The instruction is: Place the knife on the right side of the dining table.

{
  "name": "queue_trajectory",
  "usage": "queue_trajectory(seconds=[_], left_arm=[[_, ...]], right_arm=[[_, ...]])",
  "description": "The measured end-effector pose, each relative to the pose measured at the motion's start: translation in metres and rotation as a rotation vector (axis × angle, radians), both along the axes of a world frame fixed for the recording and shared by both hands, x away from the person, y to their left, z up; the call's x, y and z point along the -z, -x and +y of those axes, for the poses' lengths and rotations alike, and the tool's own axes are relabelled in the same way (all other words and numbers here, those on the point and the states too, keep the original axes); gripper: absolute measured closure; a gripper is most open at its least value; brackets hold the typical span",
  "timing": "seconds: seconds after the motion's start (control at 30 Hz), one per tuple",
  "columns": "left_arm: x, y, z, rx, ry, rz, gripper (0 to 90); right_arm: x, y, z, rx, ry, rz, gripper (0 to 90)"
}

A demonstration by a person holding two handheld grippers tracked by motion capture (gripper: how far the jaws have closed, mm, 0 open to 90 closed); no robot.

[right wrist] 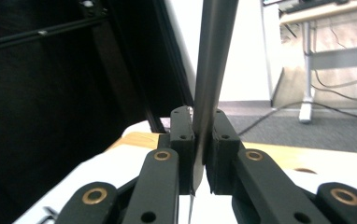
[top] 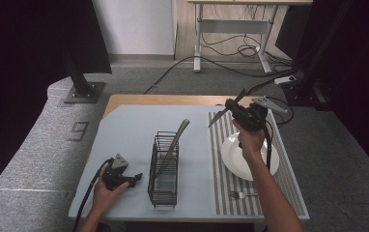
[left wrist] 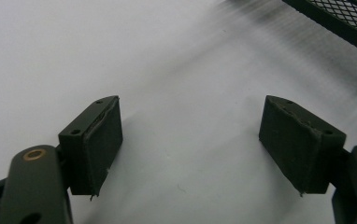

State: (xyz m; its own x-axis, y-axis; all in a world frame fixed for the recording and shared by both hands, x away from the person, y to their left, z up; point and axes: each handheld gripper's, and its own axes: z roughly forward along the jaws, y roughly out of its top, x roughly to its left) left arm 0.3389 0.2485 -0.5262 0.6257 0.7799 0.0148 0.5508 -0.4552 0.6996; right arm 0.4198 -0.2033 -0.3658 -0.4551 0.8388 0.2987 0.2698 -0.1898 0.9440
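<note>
Two black grippers, right gripper [top: 232, 107] raised above the striped mat [top: 231, 179], fingers clamped on a flat steel knife [right wrist: 211, 74], left gripper [left wrist: 190, 140] fingers wide apart, empty, low over the smooth pale tabletop [top: 129, 130] beside a wire-mesh caddy [top: 164, 183]

Pale blue-grey table top [top: 134, 130], light wood edge at far side. Grey-and-white striped placemat [top: 223, 181], centre right of high view. Plain white round plate [top: 232, 155] on stripes. Silver metal fork [top: 242, 195], lower right. Black wire basket [top: 164, 170] at centre, silver-grey utensil [top: 174, 145] inside. Right black two-jaw gripper [right wrist: 200, 140], brass-coloured rivets, around dark grey metal knife [right wrist: 211, 70]. Left black gripper [left wrist: 190, 140], same brass rivets. Grey speckled carpet [top: 33, 145], left side.
</note>
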Motion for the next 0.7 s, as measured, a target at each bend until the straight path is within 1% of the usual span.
queue_trajectory(seconds=[0.07, 0.13, 0.17, 0.2, 0.23, 0.27, 0.3, 0.33, 0.37, 0.4, 0.43, 0.47, 0.5, 0.53, 0.57, 0.6, 0.63, 0.7], left_arm=[[0.0, 0.0, 0.0, 0.0, 0.0, 0.0, 20.8], [0.0, 0.0, 0.0, 0.001, -0.001, 0.0, 20.8], [0.0, 0.0, 0.0, 0.001, 0.0, 0.001, 20.8], [0.0, 0.0, 0.0, 0.001, -0.001, 0.001, 20.8], [0.0, 0.0, 0.0, 0.001, -0.001, 0.002, 20.8], [0.0, 0.0, 0.0, 0.001, -0.002, 0.001, 20.8], [0.0, 0.0, 0.0, 0.002, -0.001, 0.001, 20.8], [0.0, 0.0, 0.0, 0.001, -0.001, 0.001, 20.9], [0.0, 0.0, 0.0, 0.002, -0.002, 0.001, 20.9], [0.0, 0.0, 0.0, 0.001, -0.001, 0.001, 20.8], [0.0, 0.0, 0.0, 0.002, -0.001, 0.001, 20.8], [0.0, 0.0, 0.0, 0.001, -0.001, 0.001, 20.9], [0.0, 0.0, 0.0, 0.001, -0.001, 0.001, 20.9], [0.0, 0.0, 0.0, 0.001, -0.001, 0.001, 20.9], [0.0, 0.0, 0.0, 0.001, -0.001, 0.0, 20.9], [0.0, 0.0, 0.0, 0.001, -0.001, 0.0, 21.0], [0.0, 0.0, 0.0, 0.001, -0.002, 0.0, 21.0], [0.0, 0.0, 0.0, 0.001, -0.002, 0.0, 20.9]], right_arm=[[0.009, -0.009, -0.004, 0.028, 0.024, 0.014, 83.5], [0.017, -0.018, -0.007, 0.051, 0.036, 0.023, 83.5], [0.017, -0.018, -0.007, 0.051, 0.036, 0.023, 83.5], [0.021, -0.022, -0.009, 0.057, 0.033, 0.03, 83.5], [0.027, -0.03, -0.011, 0.065, 0.036, 0.044, 83.5], [0.03, -0.034, -0.011, 0.069, 0.042, 0.047, 83.5], [0.03, -0.034, -0.011, 0.069, 0.042, 0.047, 83.5], [0.035, -0.04, -0.011, 0.073, 0.059, 0.057, 83.5], [0.035, -0.04, -0.011, 0.073, 0.059, 0.057, 83.5], [0.041, -0.045, -0.01, 0.076, 0.072, 0.064, 83.4], [0.041, -0.045, -0.01, 0.076, 0.072, 0.064, 83.4], [0.047, -0.05, -0.01, 0.083, 0.079, 0.074, 83.4], [0.047, -0.05, -0.01, 0.083, 0.079, 0.074, 83.4], [0.054, -0.056, -0.011, 0.082, 0.06, 0.096, 83.4], [0.054, -0.056, -0.011, 0.082, 0.06, 0.096, 83.4], [0.061, -0.061, -0.014, 0.083, 0.031, 0.122, 83.4], [0.061, -0.061, -0.014, 0.083, 0.031, 0.122, 83.4], [0.067, -0.066, -0.016, 0.088, 0.008, 0.147, 83.4]])
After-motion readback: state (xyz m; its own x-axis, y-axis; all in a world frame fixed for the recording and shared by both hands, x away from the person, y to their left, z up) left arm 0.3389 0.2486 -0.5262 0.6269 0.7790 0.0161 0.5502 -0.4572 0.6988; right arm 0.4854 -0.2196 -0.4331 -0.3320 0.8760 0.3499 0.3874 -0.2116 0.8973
